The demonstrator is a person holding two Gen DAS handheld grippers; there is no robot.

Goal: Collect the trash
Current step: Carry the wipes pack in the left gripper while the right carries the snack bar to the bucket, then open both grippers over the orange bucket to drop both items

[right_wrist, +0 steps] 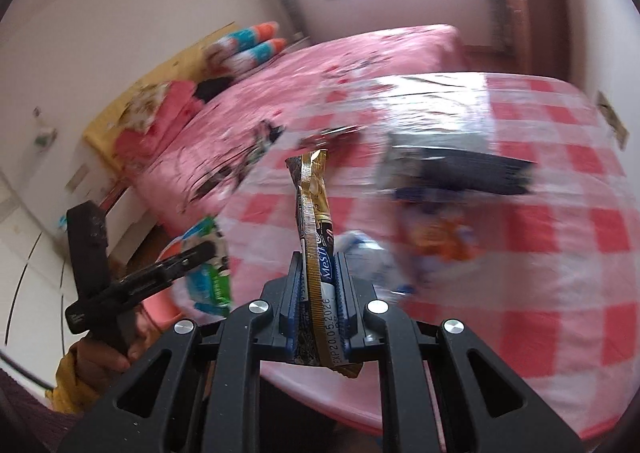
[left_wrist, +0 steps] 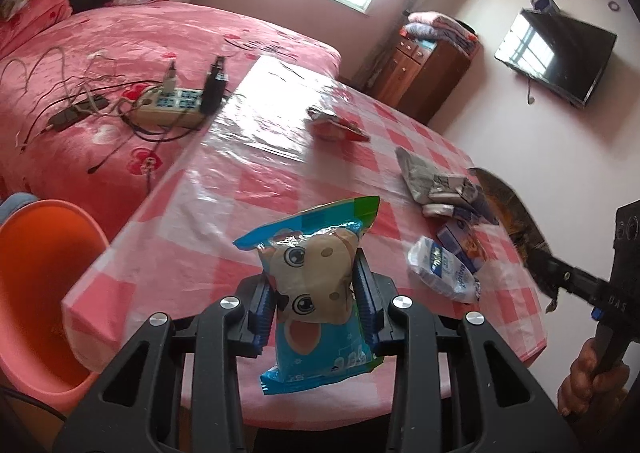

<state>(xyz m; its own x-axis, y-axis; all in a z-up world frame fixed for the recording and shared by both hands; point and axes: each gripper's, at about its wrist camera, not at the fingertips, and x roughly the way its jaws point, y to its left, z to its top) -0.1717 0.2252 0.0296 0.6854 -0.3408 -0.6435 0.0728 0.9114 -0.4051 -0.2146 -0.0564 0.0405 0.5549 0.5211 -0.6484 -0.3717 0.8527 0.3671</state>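
Observation:
My left gripper is shut on a blue snack bag with a cartoon dog face, held above the near edge of the pink checked table. My right gripper is shut on a gold and black wrapper, held upright above the table's near edge. It also shows at the right of the left wrist view. The left gripper and its bag show at the left of the right wrist view. More wrappers lie on the table: a red one, a grey one, a white one.
An orange bin stands left of the table, below its edge. A pink bed with a power strip and cables lies behind. A wooden cabinet and a wall TV are at the far right.

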